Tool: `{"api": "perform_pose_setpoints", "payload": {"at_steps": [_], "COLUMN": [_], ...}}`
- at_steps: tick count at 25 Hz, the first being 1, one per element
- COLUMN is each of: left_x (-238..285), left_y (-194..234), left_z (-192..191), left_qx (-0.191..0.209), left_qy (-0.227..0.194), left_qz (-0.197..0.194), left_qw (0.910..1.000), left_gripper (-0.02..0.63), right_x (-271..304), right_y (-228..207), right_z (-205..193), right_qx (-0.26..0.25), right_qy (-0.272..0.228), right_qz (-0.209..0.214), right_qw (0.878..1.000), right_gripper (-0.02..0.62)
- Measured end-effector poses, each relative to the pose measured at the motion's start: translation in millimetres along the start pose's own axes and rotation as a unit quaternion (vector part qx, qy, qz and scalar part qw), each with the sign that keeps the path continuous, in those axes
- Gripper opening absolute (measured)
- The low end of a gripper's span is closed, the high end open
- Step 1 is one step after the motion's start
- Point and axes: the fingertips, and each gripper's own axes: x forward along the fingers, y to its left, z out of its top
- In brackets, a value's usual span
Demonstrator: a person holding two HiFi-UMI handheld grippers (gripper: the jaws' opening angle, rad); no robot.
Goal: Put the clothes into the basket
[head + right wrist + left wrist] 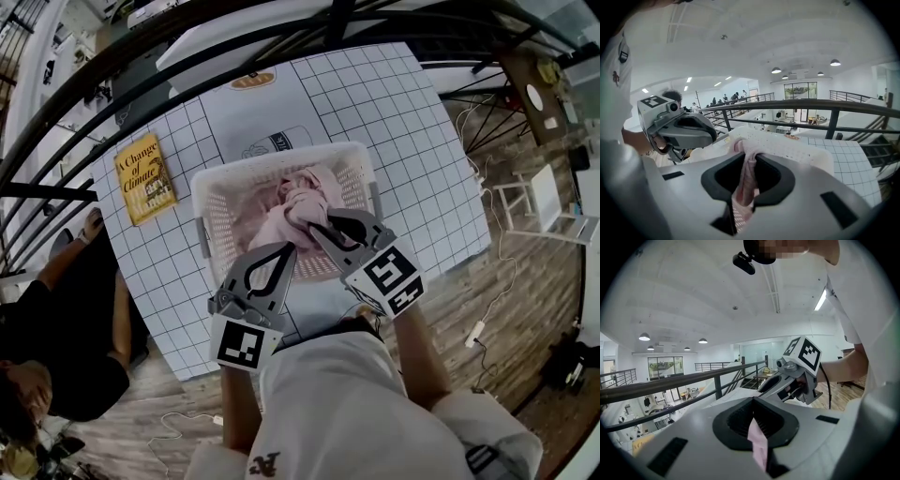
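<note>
A white laundry basket [214, 187] stands on the gridded table, with pink clothes [298, 202] piled inside. Both grippers hover over its near rim. My left gripper [287, 249] is shut on a strip of pink cloth [758, 446], which shows between its jaws in the left gripper view. My right gripper [321, 229] is shut on a fold of the pink garment [745, 185], which trails from its jaws down into the basket [797, 147]. Each gripper view shows the other gripper close by: the right gripper [799, 376] and the left gripper [682, 129].
A yellow book [144, 178] lies on the table's [422, 141] left side. A black railing [56, 122] runs behind the table. A person in black [66, 328] sits at the lower left. White stools [544, 202] and cables are on the wooden floor to the right.
</note>
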Motion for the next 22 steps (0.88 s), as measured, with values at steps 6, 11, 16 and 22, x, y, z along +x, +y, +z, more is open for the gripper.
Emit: {"api": "perform_pose_setpoints", "payload": {"at_steps": [6, 11, 16, 22], "left_x": [4.0, 6.0, 6.9, 8.4], "left_y": [2.1, 3.8, 5.8, 7.2], "left_z": [-4.6, -8.3, -12.0, -14.5], "left_qx": [-0.004, -0.007, -0.011, -0.012], "left_qy": [0.007, 0.013, 0.018, 0.020], "left_qz": [0.000, 0.002, 0.001, 0.000], "left_qw": [1.0000, 0.9999, 0.9998, 0.9997], "left_gripper": [0.003, 0.003, 0.003, 0.003], "right_x": [8.8, 15.6, 21.4, 25.7], "right_y": [0.3, 2.2, 5.2, 8.4], "right_z": [-8.5, -17.0, -21.8, -25.2], "right_qx": [-0.011, -0.020, -0.037, -0.055], "right_qy": [0.021, 0.041, 0.060, 0.075], "right_qz": [0.004, 0.010, 0.012, 0.013], "right_qw": [1.000, 0.999, 0.997, 0.996], "right_gripper": [0.066, 0.069, 0.080, 0.094]}}
